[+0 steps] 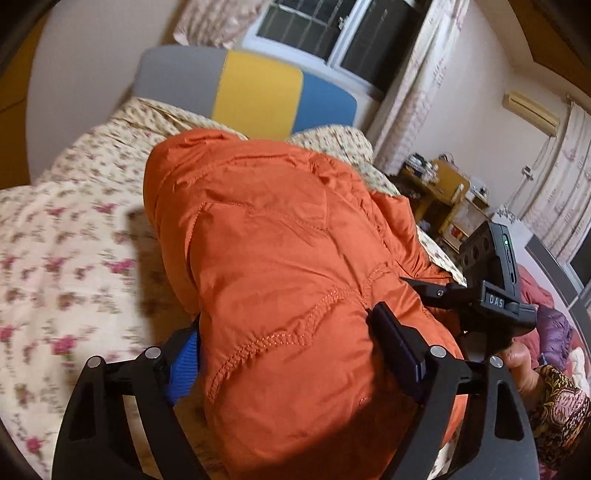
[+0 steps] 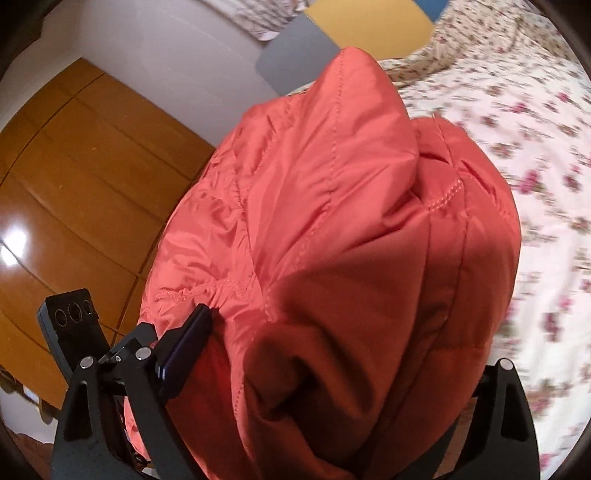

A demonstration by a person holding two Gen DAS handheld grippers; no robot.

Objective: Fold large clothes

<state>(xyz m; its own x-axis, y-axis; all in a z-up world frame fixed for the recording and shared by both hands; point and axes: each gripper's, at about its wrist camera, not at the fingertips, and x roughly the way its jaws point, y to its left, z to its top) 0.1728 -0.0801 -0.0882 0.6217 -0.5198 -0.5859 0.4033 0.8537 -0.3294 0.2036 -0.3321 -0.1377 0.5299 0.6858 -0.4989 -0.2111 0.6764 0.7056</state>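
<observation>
An orange quilted puffer jacket (image 1: 273,251) is bunched up and held above a floral bedspread (image 1: 55,266). My left gripper (image 1: 291,354) is shut on a thick fold of it; its right finger (image 1: 399,343) presses on the fabric and the left finger is mostly hidden under it, beside a blue knit cuff (image 1: 183,369). The right gripper's body (image 1: 487,273) shows at the right of this view. In the right wrist view the jacket (image 2: 332,240) fills the middle. My right gripper (image 2: 325,373) is shut on it; only its left finger (image 2: 184,347) shows.
A grey, yellow and blue headboard (image 1: 258,88) stands behind the bed under a window (image 1: 332,33). A cluttered yellow side table (image 1: 443,192) is at the right. More clothes, purple and dark red (image 1: 554,332), lie at the far right. A wooden wardrobe (image 2: 74,184) is left.
</observation>
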